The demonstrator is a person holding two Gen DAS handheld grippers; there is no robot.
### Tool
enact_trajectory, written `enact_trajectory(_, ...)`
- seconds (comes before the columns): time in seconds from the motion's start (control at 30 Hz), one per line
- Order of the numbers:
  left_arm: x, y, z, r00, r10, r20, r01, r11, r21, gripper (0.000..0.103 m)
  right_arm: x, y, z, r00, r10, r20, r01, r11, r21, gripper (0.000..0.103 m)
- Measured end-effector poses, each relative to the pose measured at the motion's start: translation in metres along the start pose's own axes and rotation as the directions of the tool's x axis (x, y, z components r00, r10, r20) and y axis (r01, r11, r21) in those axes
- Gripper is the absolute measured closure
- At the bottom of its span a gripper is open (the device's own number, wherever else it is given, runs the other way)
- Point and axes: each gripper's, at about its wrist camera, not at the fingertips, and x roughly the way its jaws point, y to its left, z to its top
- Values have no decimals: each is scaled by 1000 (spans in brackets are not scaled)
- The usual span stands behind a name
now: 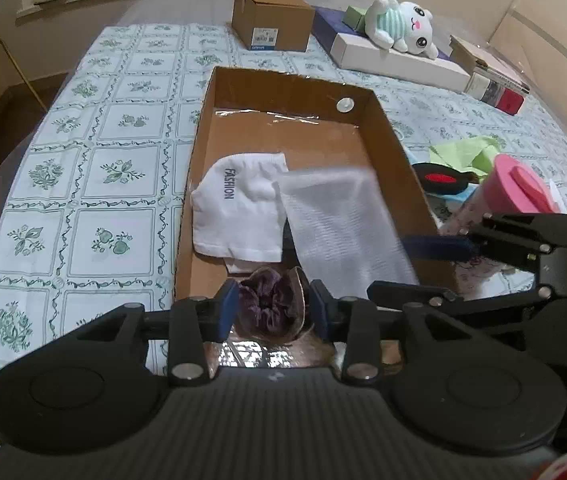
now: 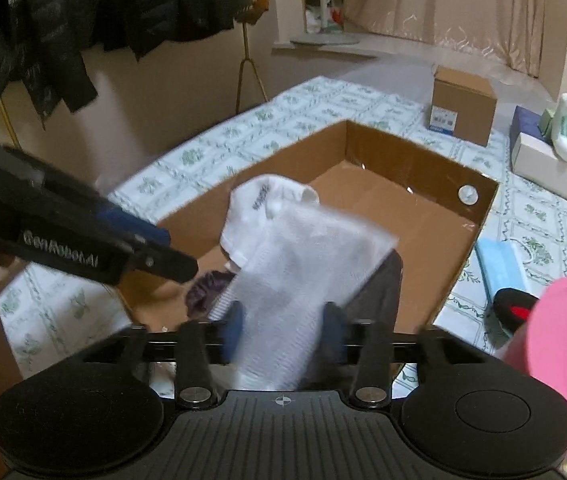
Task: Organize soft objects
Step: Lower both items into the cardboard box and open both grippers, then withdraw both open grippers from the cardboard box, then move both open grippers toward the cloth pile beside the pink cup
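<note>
the open brown cardboard box [image 1: 399, 136] on the bench's green-flowered white cloth [image 1: 115, 120] holds a white sock printed "fashion" [image 1: 239, 212], a blurred white ribbed sock [image 1: 343, 232] lying over it, and a dark purple velvet scrunchie [image 1: 271, 306] at the near end. the left claw [image 1: 275, 312] tilts down into the box, pads apart on either side of the scrunchie — not pressing it. the right claw [image 2: 283, 330] angles down from the box's right side, jaws apart around the ribbed sock's end, no pad squeezing it.
</note>
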Motion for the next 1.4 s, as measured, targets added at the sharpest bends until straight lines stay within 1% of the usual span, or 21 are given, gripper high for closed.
enact_trajectory(0.17, -21, -10, -10, 999, 8, 45, -6, 999, -33, 68, -34, 3, -1, 999, 5, 43, -6, 1000, 11, 56)
enact_trajectory(0.33, -40, -31, -21, 995, 34, 97, -30, 999, -39, 67, -81, 3, -18, 996, 9, 84, -11, 999, 30, 55)
enact_trajectory(0.43, -53, -46, -28, 989, 33, 146, -25, 998, -56, 62, -108, 1, -34, 995, -12, 102, 7, 999, 45, 55)
enact_trajectory(0.57, -69, -74, -41, 974, 57, 221, -45, 997, -61, 47, -144, -13, -57, 991, -52, 126, 39, 994, 99, 55)
enact_trajectory(0.63, -74, -89, -48, 967, 66, 247, -54, 997, -54, 40, -161, -23, -69, 987, -90, 131, 72, 989, 131, 54)
enact_trajectory(0.7, -78, -103, -53, 961, 74, 268, -62, 997, -52, 30, -174, -34, -80, 984, -126, 128, 105, 981, 164, 52)
enact_trajectory(0.73, -79, -109, -55, 959, 78, 272, -66, 996, -54, 26, -182, -41, -87, 981, -147, 125, 122, 974, 189, 49)
enact_trajectory(0.77, -81, -116, -58, 958, 81, 275, -68, 996, -56, 20, -188, -47, -92, 979, -162, 123, 134, 969, 209, 44)
enact_trajectory(0.8, -82, -122, -60, 955, 82, 284, -69, 996, -56, 18, -194, -53, -97, 977, -177, 121, 146, 962, 229, 42)
enact_trajectory(0.87, -83, -138, -65, 951, 91, 296, -84, 996, -39, 16, -208, -65, -109, 971, -209, 118, 172, 949, 263, 37)
enact_trajectory(0.93, -83, -149, -69, 947, 105, 303, -99, 995, -33, 15, -222, -77, -118, 965, -237, 114, 195, 935, 295, 36)
enact_trajectory(1.1, -85, -176, -85, 934, 95, 345, -85, 995, -42, 15, -253, -100, -138, 950, -288, 118, 226, 900, 371, 34)
enact_trajectory(1.23, -79, -199, -92, 934, 98, 344, -98, 995, -19, 15, -275, -113, -151, 937, -326, 127, 246, 873, 422, 33)
enact_trajectory(1.33, -74, -217, -94, 936, 100, 338, -115, 993, 24, 15, -286, -120, -158, 931, -339, 132, 250, 861, 443, 33)
enact_trajectory(1.4, -72, -225, -96, 940, 89, 328, -110, 993, 44, 15, -290, -123, -160, 930, -344, 134, 252, 857, 450, 33)
